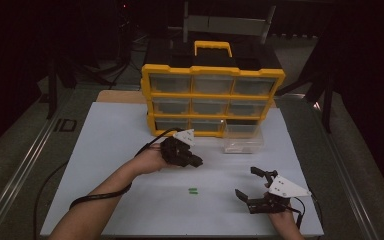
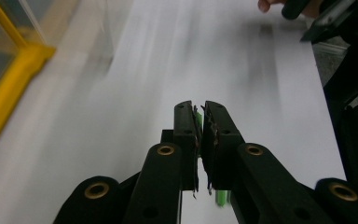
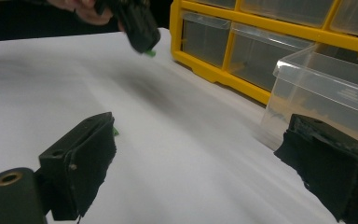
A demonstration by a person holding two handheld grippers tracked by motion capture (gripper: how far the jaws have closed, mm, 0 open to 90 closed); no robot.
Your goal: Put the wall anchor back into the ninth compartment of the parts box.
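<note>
A drawer cabinet (image 1: 212, 97) is set at the tabletop's (image 1: 105, 150) far edge; a removed drawer (image 1: 243, 140) is placed just before its right end.

Your left gripper (image 2: 200, 109) had its two black jaws drawn together, with only a thin slit between the pads (image 2: 190, 135); a small green piece (image 2: 222, 197) showed low down beside the right jaw, though whether it was gripped could not be told; the white table top (image 2: 121, 93) ran streaked with blur beneath you; the yellow frame of an organizer (image 2: 9, 84) edged the left; your other hand (image 2: 272, 4) and its dark gripper (image 2: 328, 16) sat at the top right.
</note>
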